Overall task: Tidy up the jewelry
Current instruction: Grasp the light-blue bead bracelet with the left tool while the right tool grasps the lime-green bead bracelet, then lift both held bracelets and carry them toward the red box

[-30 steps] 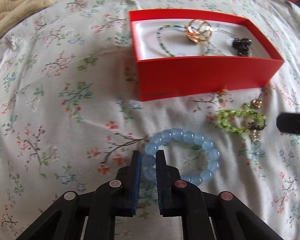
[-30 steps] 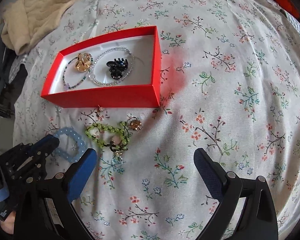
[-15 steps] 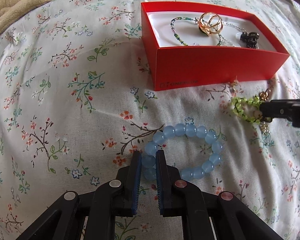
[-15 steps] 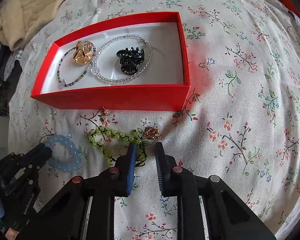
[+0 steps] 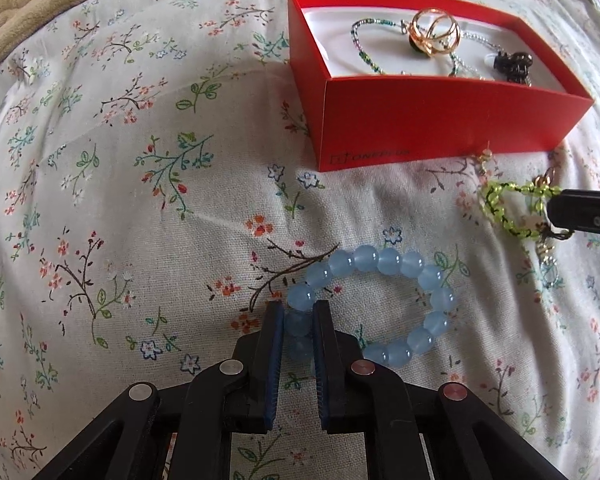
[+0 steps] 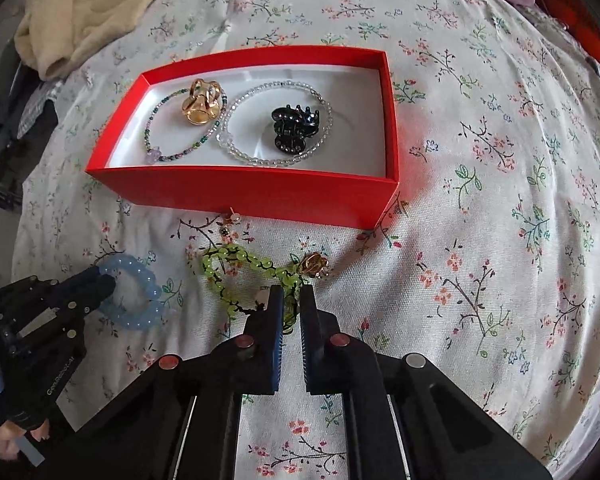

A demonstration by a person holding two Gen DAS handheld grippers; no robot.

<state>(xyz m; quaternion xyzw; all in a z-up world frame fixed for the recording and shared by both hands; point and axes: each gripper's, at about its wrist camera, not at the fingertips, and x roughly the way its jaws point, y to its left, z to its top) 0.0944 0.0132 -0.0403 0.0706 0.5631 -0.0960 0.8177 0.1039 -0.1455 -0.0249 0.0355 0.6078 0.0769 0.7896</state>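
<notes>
A red box [image 6: 260,196] [image 5: 440,132] lies on the floral bedspread, holding a gold clip [image 6: 201,101], a black claw clip [image 6: 294,128] and two thin bead bracelets. My left gripper [image 5: 298,312] is shut on a blue bead bracelet [image 5: 396,260], which also shows in the right wrist view [image 6: 140,280]. My right gripper [image 6: 289,296] is shut on a green bead bracelet [image 6: 236,258], seen at the right of the left wrist view [image 5: 500,208]. Both bracelets lie on the cloth in front of the box.
A gold rose piece [image 6: 314,264] and a small earring [image 6: 234,218] lie on the cloth by the green bracelet. A beige blanket [image 6: 88,4] is bunched at the far left. The bedspread [image 6: 500,200] stretches to the right of the box.
My right gripper went from wide open to shut on the green bracelet after moving toward the box. My left gripper stayed shut on the blue bracelet.
</notes>
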